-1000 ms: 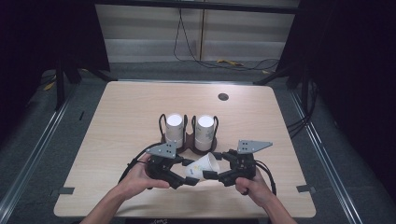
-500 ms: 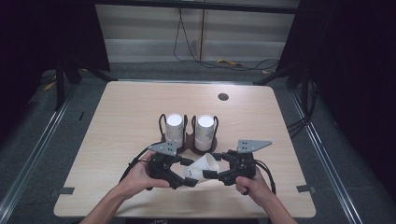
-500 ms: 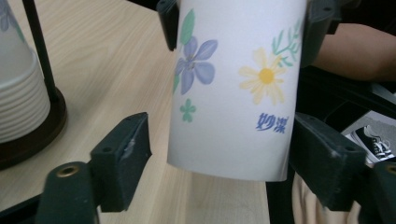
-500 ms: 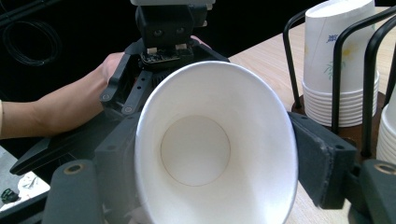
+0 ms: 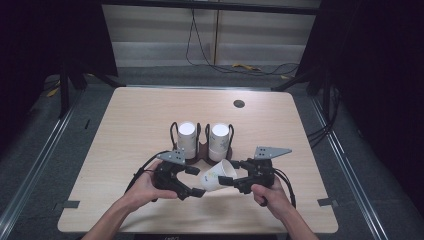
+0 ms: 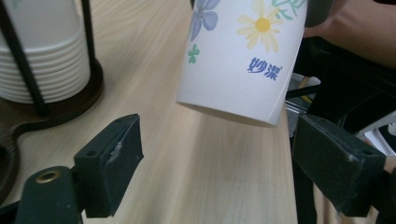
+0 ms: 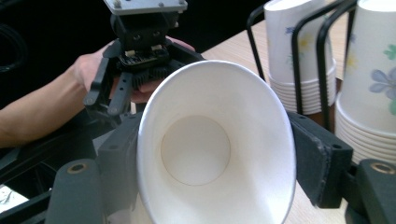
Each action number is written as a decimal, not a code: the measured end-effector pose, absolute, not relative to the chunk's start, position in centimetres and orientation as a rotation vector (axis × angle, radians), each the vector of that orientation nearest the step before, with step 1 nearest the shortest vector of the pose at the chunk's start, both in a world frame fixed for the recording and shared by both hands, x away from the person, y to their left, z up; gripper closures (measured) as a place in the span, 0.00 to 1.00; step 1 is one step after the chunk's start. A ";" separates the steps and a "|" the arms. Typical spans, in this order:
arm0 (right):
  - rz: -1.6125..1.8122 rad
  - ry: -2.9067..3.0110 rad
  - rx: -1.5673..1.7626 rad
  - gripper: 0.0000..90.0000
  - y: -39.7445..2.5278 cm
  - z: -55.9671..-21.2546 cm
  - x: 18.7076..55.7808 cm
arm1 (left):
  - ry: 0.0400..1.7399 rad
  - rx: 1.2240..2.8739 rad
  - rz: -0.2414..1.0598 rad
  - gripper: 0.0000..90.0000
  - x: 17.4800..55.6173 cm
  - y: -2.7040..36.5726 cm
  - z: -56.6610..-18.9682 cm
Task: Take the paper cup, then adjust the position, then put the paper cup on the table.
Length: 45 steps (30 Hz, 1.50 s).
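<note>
Low center of the high view: right gripper point(image 5: 231, 183) was clamped on a paper cup point(image 5: 218, 175) lying sideways, left gripper point(image 5: 194, 181) spread wide at its base. Looked feather-light and crushable, so grab gently mid-wall. Stacks in the holder point(image 5: 201, 149) sat behind.

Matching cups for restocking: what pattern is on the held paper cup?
White paper cup with a yellow daisy, blue flower, green leaves and blue lettering; clearest in the left gripper view.

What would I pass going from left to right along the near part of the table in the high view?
Left gripper → paper cup, lying tilted between the two tools → right gripper, closed on that cup → the person's right hand.
</note>
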State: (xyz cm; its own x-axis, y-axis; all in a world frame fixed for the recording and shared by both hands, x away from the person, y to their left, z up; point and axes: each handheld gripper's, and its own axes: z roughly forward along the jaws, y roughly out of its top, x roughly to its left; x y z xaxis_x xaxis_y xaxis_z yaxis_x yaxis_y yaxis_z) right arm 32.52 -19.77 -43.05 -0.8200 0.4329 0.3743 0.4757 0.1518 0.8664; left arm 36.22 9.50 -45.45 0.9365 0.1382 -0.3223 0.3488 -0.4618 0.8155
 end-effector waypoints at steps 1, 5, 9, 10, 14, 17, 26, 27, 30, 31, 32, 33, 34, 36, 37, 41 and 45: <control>-1.796 -2.356 -0.930 0.31 -19.8 -43.1 32.5 | 0.347 2.053 -0.256 0.18 36.2 9.5 -45.5; -1.780 -2.379 -0.964 0.30 -20.1 -42.9 32.4 | 0.363 2.092 -0.244 0.18 36.4 9.7 -45.7; -1.769 -2.395 -1.006 0.31 -20.5 -42.8 32.4 | 0.394 2.128 -0.230 0.18 36.4 9.6 -45.8; -1.755 -2.419 -1.042 0.31 -20.7 -42.8 32.4 | 0.400 2.132 -0.223 0.18 36.3 9.6 -45.8; -1.735 -2.480 -1.118 0.31 -21.3 -42.6 32.3 | 0.422 2.147 -0.177 0.19 36.1 10.0 -45.9; -1.725 -2.499 -1.161 0.31 -21.5 -42.6 32.4 | 0.407 2.186 -0.157 0.18 35.9 10.3 -46.3; -1.621 -2.614 -1.365 0.32 -22.4 -42.1 33.6 | 0.485 2.182 -0.127 0.18 35.9 12.1 -47.2; -1.621 -2.614 -1.365 0.32 -22.4 -42.1 33.6 | 0.485 2.182 -0.127 0.18 35.9 12.1 -47.2; -1.617 -2.641 -1.428 0.32 -23.0 -41.7 33.8 | 0.515 2.192 -0.092 0.19 35.8 12.7 -47.2; -1.615 -2.645 -1.461 0.32 -23.4 -41.6 33.9 | 0.517 2.195 -0.086 0.19 35.9 12.9 -47.2; -1.615 -2.645 -1.461 0.32 -23.4 -41.6 33.9 | 0.523 2.192 -0.086 0.19 35.9 13.1 -47.2; -1.595 -2.663 -1.482 0.32 -23.8 -41.5 34.1 | 0.530 2.186 -0.083 0.20 36.0 13.2 -47.2; -1.595 -2.663 -1.482 0.32 -23.8 -41.5 34.1 | 0.535 2.188 -0.080 0.20 36.0 13.3 -47.1; -1.546 -2.689 -1.530 0.32 -24.1 -41.4 34.4 | 0.544 2.186 -0.078 0.20 36.1 13.5 -47.2; -1.533 -2.701 -1.538 0.32 -24.2 -41.4 34.5 | 0.548 2.188 -0.078 0.20 36.1 13.6 -47.4; -1.506 -2.705 -1.585 0.32 -24.7 -41.3 35.1 | 0.536 2.208 -0.076 0.20 36.0 13.6 -47.5; -1.451 -2.727 -1.628 0.32 -24.8 -41.3 36.0 | 0.529 2.213 -0.083 0.20 35.8 13.6 -47.7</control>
